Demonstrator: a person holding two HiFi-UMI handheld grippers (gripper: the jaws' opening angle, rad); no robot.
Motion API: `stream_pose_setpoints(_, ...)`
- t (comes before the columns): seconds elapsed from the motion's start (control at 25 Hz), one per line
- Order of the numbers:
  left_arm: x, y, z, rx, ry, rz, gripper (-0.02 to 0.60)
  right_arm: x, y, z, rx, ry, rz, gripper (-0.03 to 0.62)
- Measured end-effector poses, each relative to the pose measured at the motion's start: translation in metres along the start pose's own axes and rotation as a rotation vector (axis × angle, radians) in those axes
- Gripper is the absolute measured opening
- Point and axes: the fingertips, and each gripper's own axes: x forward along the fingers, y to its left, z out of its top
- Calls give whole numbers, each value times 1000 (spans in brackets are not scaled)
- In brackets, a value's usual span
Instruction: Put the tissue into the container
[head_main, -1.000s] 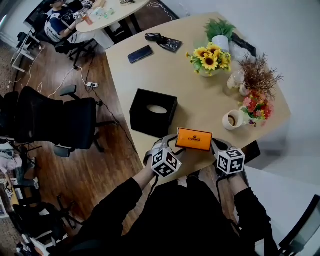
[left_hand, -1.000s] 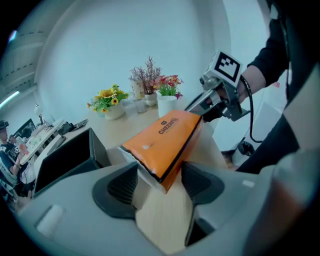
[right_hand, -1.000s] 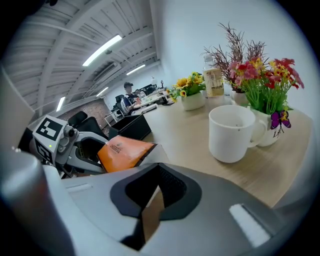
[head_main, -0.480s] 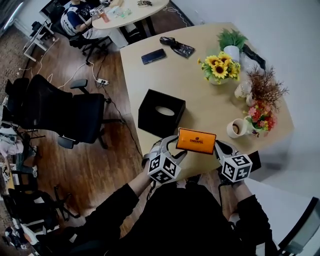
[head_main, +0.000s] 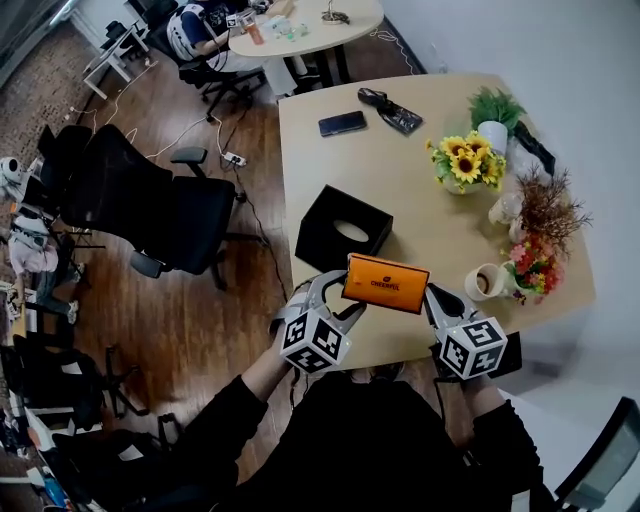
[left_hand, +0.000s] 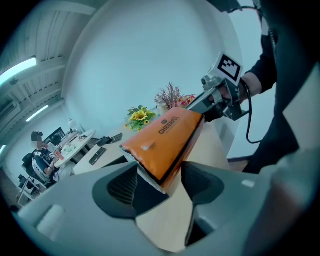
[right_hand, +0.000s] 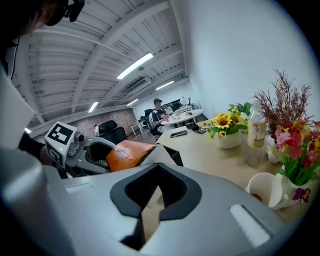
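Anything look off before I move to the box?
Nothing spilled or damaged. The orange tissue pack hangs slightly tilted between the left gripper and right gripper; the right pinches only its thin end flap, short of the black container.

Head view looks steeply down; gripper views share the orange pack (head_main: 385, 283).

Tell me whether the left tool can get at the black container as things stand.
Probably yes. The black container sits beyond the left tool with nothing between, its top opening uncovered. But that tool and the right tool both grip the tissue pack, so they'd move together.
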Motion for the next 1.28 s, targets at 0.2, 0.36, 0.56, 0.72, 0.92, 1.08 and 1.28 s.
stream_pose_setpoints(0.2,-12,18,-2,2,14,60,258,14,12,16,-30,-10,54,-2)
stream_pose_setpoints(0.36,-20,31,-1,7,22,90,258,24,17,25,-22,-5,81,-2)
stream_pose_setpoints(0.56,-22,56,-4,30,11,87,258,43,22,38,-9,-10,73,-2)
stream_pose_setpoints(0.72,-20,82,-12,63,3,66,258,65,27,45,-8,-14,36,-2)
stream_pose_setpoints(0.92,-20,120,-21,89,-8,43,259,94,37,63,-3,-30,-4,-2)
stream_pose_setpoints(1.08,-13,148,-27,108,-12,13,259,117,37,73,10,-30,-34,-2)
stream_pose_setpoints(1.28,3,175,-36,130,-8,-26,259,143,32,77,34,-18,-77,-2)
